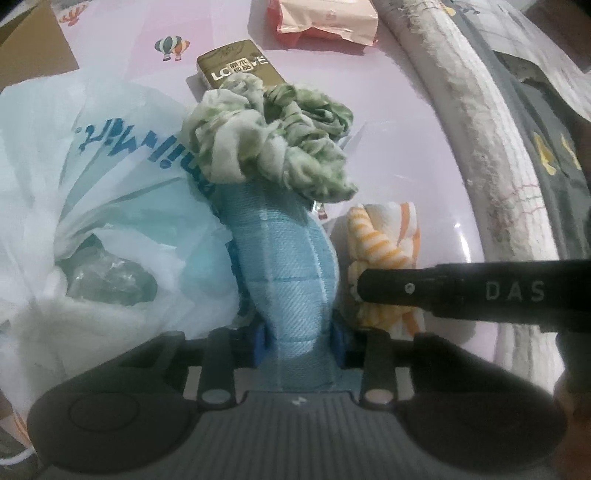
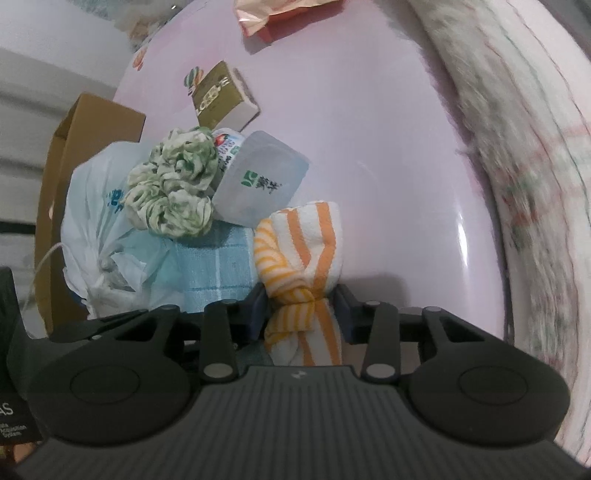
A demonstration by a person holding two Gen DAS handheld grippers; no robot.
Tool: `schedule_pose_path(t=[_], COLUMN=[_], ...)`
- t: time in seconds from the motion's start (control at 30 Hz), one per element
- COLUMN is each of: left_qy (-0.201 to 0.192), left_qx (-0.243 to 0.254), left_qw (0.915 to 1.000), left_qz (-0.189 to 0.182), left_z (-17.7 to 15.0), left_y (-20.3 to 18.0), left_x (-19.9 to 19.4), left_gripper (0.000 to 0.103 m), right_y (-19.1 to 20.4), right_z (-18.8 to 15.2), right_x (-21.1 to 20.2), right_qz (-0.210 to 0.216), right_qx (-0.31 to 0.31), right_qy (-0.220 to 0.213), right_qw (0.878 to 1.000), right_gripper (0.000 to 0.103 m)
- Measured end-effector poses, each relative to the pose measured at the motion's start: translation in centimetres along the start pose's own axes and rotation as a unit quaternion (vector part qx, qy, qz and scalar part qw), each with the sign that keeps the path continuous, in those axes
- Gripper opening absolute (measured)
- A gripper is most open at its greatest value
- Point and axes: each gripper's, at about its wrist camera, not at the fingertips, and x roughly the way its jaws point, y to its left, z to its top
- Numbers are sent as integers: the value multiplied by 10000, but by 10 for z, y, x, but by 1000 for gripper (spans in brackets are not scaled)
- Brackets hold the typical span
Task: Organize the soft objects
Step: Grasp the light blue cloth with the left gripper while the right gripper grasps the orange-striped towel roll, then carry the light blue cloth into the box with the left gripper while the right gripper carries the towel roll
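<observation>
My left gripper [image 1: 301,341] is shut on a rolled light-blue checked cloth [image 1: 291,266] that stands up between its blue fingers. A green-and-white scrunchie [image 1: 273,136] rests on the far end of the cloth. My right gripper [image 2: 301,314] is shut on a knotted orange, yellow and white striped cloth [image 2: 306,254]. That striped cloth [image 1: 384,243] lies just right of the blue cloth in the left wrist view, under the right gripper's black body [image 1: 461,291]. The blue cloth [image 2: 218,262] and the scrunchie [image 2: 173,188] show to the left in the right wrist view.
A white plastic bag [image 1: 81,192] with blue print sits left of the cloths. A gold box [image 1: 240,66], a clear yogurt tub [image 2: 262,181], a red packet [image 1: 325,18] and a cardboard box [image 2: 74,155] lie on the pink mat [image 2: 369,129]. A rolled white rug [image 1: 480,129] borders the right.
</observation>
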Motion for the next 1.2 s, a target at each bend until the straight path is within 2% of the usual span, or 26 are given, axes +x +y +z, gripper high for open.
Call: schedule_pose_path(t=[0.27,0.37,0.5,0.73,0.9,1.0,1.2], left_qy=[117,42,-138,-433,-746,-969,-1550], left_qx=[-208,-130,35,191,303,231,30], left_qw=[9982,9981,9966,9912,9872,9850,9819], left_qz=[-541,-607,-814,-1235,-1376,-1410,-1089], left_z=[-9,-11,-15,-19,-16,-14,-3], left_y=[16,20,25,37,51,74,136], left_x=[-24,-32,-50,-88,-120,-149,-204], left_gripper=[32,30,20,16,15,15,15], right_y=[-9,-8,-9,1,25,49,114], right_z=[-22,-31,-41,-53,-57,-56,-36], right_x=[-15,-18,-24,-47,-64,-72,-64], right_qz=[379,513,772,1089,1272,1440,2130], right_qx=[848,1075,1397,1669,1673,1580,1329], right_qy=[-182,-278,-409,-646,-855,-1001,-1126], right_qw=[9955,9925,9863,9778,9739,9717,9614], right_gripper=[37,37,37,37,37,37,37])
